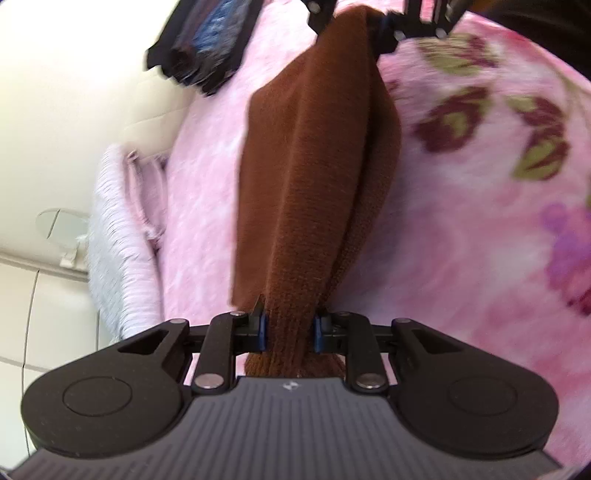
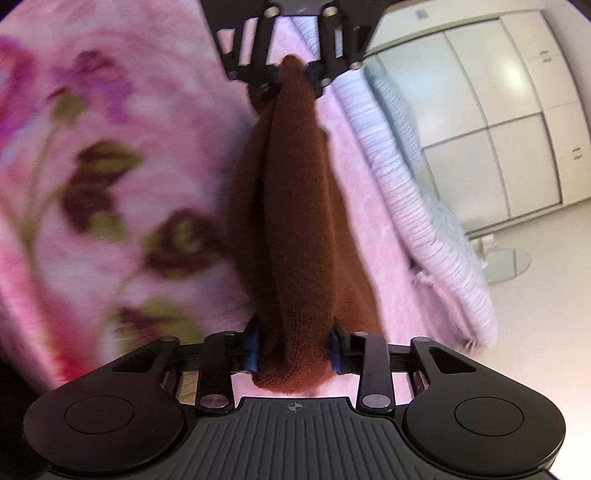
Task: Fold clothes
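Taut | brown ribbed knit [image 1: 306, 192] | both hand-held grippers [image 1: 289, 328] [image 2: 293, 349] clamping its ends

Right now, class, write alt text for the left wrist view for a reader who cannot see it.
The left claw is shut on one end of a brown knitted garment, stretched away to the right claw, which grips its far end. Below lies a pink floral blanket, with dark folded clothes at its far edge.
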`<act>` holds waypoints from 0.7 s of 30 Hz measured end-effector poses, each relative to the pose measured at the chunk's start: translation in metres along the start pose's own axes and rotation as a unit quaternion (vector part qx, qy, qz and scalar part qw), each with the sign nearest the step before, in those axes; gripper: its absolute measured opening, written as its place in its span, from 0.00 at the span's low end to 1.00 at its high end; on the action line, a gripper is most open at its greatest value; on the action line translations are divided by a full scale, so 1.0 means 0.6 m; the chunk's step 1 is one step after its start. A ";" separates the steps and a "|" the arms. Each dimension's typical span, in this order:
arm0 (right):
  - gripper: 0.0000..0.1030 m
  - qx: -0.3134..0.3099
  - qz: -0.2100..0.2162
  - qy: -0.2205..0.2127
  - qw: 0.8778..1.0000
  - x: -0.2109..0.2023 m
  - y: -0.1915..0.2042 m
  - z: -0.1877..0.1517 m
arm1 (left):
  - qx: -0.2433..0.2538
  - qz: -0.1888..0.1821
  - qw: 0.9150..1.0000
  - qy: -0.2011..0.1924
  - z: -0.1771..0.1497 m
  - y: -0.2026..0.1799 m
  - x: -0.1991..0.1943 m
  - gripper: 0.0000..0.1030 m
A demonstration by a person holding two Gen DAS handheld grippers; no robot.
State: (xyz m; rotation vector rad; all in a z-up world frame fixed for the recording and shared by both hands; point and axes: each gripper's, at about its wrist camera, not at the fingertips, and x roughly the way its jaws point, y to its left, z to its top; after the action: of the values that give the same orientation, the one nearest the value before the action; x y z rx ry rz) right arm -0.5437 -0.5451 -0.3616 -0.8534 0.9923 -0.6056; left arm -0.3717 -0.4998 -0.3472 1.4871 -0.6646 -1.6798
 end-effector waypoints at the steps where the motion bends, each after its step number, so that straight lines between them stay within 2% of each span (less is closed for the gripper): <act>1: 0.29 -0.004 -0.005 -0.012 1.000 0.000 -0.016 0.003 | -0.006 0.007 1.000 0.006 -0.004 0.011 -0.006 0.19; 7: 0.26 -0.027 -0.035 -0.092 0.995 0.006 -0.129 0.057 | -0.040 0.057 0.995 0.069 -0.038 0.042 -0.101 0.19; 9: 0.26 -0.037 -0.035 -0.123 0.991 -0.004 -0.147 0.079 | -0.051 0.074 0.992 0.089 -0.049 0.052 -0.133 0.18; 11: 0.26 -0.046 -0.015 -0.163 0.985 -0.028 -0.144 0.095 | -0.063 0.081 0.989 0.109 -0.059 0.053 -0.167 0.18; 14: 0.27 -0.048 0.052 -0.206 0.976 -0.068 -0.102 0.095 | -0.086 0.010 0.989 0.123 -0.059 -0.031 -0.232 0.19; 17: 0.27 -0.077 0.101 -0.210 0.970 -0.101 -0.033 0.072 | -0.098 -0.056 0.986 0.120 -0.042 -0.142 -0.276 0.19; 19: 0.27 -0.091 0.121 -0.198 0.968 -0.116 0.005 0.055 | -0.103 -0.071 0.985 0.116 -0.033 -0.195 -0.288 0.20; 21: 0.30 -0.106 0.141 -0.187 0.966 -0.132 0.042 0.038 | -0.106 -0.068 0.986 0.113 -0.028 -0.226 -0.293 0.24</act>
State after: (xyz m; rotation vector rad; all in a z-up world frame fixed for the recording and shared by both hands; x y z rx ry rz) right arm -0.5558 -0.4629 -0.3394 -0.9513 0.8196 -0.0877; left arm -0.3821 -0.2779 -0.3589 1.5665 -0.2589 -1.5947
